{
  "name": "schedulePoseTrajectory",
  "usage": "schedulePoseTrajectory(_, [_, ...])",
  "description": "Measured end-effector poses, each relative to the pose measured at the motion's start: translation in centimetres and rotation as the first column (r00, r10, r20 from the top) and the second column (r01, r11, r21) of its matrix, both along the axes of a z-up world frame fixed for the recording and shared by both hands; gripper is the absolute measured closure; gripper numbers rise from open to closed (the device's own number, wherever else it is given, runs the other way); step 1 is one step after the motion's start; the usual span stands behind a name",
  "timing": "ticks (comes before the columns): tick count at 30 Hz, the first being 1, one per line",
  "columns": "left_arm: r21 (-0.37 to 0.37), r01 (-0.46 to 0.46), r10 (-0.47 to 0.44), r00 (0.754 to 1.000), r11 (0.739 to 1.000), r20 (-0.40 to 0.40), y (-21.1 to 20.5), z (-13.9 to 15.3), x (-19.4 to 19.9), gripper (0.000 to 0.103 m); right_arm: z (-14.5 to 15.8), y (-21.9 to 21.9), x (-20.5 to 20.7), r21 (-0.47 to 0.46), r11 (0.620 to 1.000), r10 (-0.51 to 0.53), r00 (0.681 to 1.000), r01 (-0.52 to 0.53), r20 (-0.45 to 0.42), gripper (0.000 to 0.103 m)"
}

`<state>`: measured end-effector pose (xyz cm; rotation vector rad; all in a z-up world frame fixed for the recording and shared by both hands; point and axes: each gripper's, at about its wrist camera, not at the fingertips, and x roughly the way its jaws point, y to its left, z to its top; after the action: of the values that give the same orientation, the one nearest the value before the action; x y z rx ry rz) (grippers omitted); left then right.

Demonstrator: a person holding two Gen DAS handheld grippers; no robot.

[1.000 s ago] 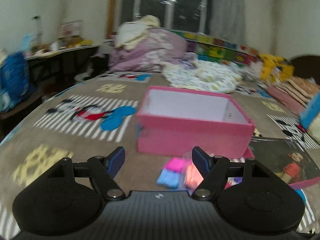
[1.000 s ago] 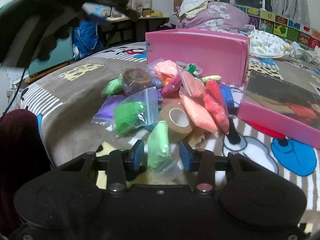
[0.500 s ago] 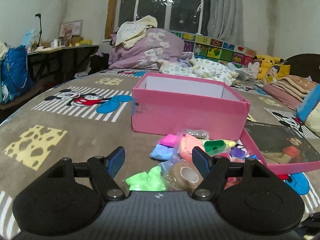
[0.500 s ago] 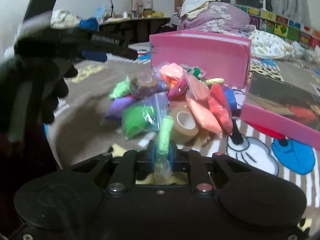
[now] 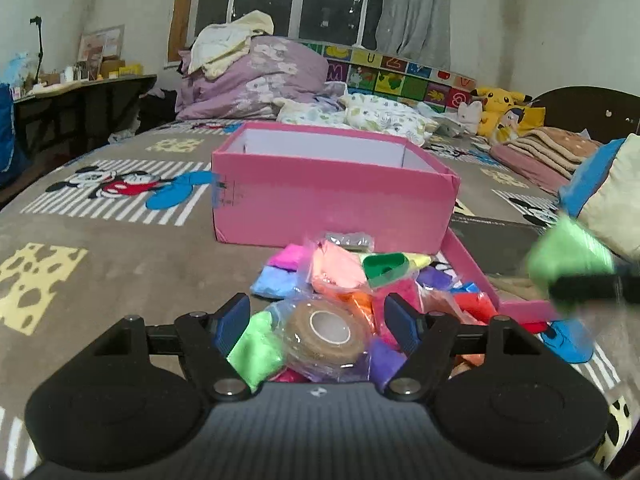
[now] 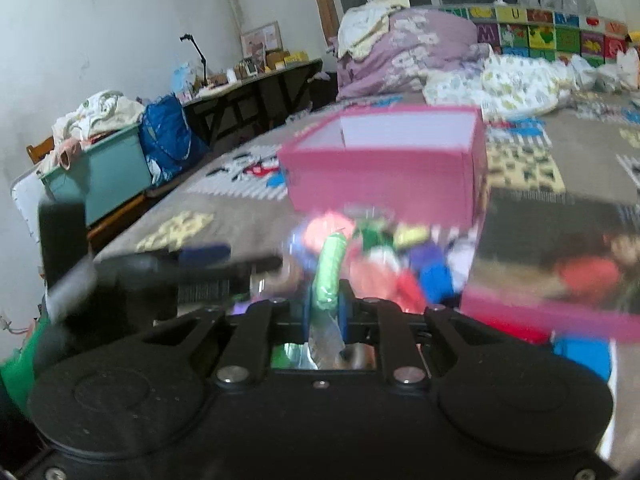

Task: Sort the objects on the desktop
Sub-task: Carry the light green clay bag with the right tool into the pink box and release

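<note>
Left wrist view showing left claw [image 5: 316,322] hanging released over one tape roll [image 5: 326,334], one pink box [image 5: 332,192] sitting behind, right claw [image 6: 325,310] clenching one green bag [image 6: 330,272].

A purple duvet heap [image 5: 256,76] lies beyond a cartoon-print bedspread [image 5: 120,216], with yellow plush toys [image 5: 504,108] right.

Both wrist views looked forward, low over the bed [image 5: 120,264]; shared: pink box [image 5: 332,208] [image 6: 384,176], near; bag pile [image 5: 344,280] [image 6: 372,256], close.
</note>
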<state>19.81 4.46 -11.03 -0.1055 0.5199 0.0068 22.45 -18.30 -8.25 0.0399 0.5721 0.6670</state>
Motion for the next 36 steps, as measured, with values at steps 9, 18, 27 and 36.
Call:
schedulePoseTrajectory(9, [-0.023, -0.003, 0.003, 1.0, 1.0, 0.002, 0.7, 0.1, 0.2, 0.03, 3.9, 2.6, 5.2, -0.092, 0.996, 0.031, 0.993, -0.021, 0.11, 0.091])
schedulePoseTrajectory(18, [-0.038, -0.002, 0.002, 1.0, 0.999, -0.002, 1.1, 0.1, 0.5, 0.03, 4.4, 4.5, 9.8, -0.13, 0.992, 0.023, 0.991, -0.006, 0.132, 0.091])
schedulePoseTrajectory(27, [-0.04, -0.003, 0.002, 1.0, 0.999, -0.022, 1.1, -0.7, 1.1, 0.03, 3.7, 5.6, 14.2, -0.156, 0.988, 0.008, 0.994, 0.01, 0.113, 0.091])
schedulePoseTrajectory(36, [-0.051, 0.003, -0.005, 0.999, 0.999, -0.033, 0.9, -1.3, 1.5, 0.03, 2.6, 6.2, 20.2, -0.11, 0.993, -0.051, 0.999, 0.051, 0.002, 0.091])
